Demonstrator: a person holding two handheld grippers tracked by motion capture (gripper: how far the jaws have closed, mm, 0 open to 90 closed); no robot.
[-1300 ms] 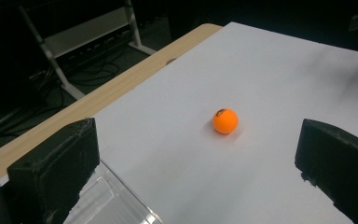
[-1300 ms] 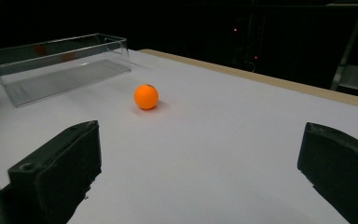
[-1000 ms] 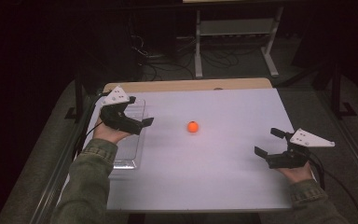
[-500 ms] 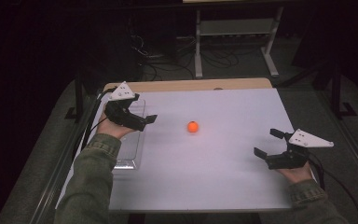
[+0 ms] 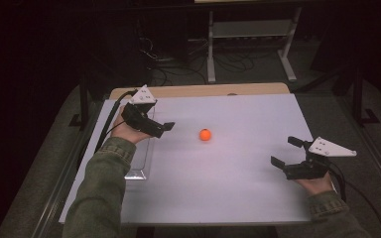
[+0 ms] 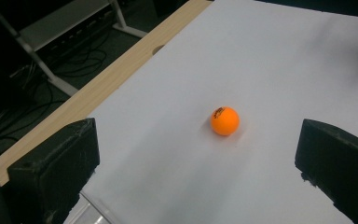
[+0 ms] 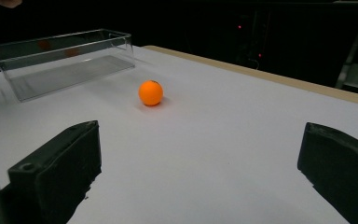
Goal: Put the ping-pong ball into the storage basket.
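A small orange ball rests on the white tabletop, a little left of centre. My left gripper hovers over the far end of a clear plastic box at the table's left and points right at the ball; its jaws are open and hold nothing. In the left gripper view the ball lies ahead between the open left gripper jaws. My right gripper stands open near the right front, empty, aimed left. From the right gripper the ball lies well ahead, beside the clear box.
A bare wooden strip runs along the table's far edge. Beyond it stand a metal rack and floor cables in the dark. The clear box looks empty. White surface stretches between ball and right gripper.
My left gripper has shifted a little to the right and away from the person, closer to the ball. The right gripper and the ball have stayed put.
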